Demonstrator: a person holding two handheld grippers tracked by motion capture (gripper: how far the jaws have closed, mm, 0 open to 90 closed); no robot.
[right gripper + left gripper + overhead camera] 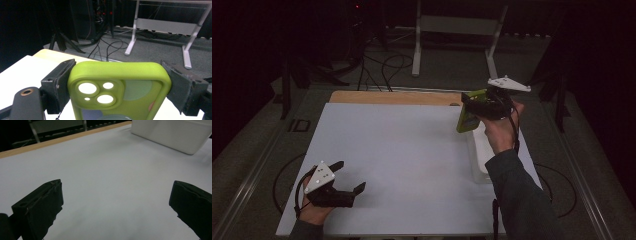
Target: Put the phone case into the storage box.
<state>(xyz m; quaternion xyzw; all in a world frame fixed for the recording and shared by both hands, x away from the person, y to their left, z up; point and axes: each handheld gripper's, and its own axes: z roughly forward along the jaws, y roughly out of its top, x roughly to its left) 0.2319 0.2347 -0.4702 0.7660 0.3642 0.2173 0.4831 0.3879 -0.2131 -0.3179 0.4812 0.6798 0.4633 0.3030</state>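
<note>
While its two pads press the sides of a green phone case (120,92), the right gripper (486,105) holds that case up in the air above the far right part of the table (402,150), over a white bin (479,152). Near the front left corner, the left gripper (343,177) sits low over the bare white top, jaws wide apart with nothing between them.

White table top (402,150) with a wooden strip (394,97) along its far edge; white rectangular bin (172,133) near the right side; grey floor beyond, black cables (110,43) trailing across it; white metal frame legs (133,32) behind.
</note>
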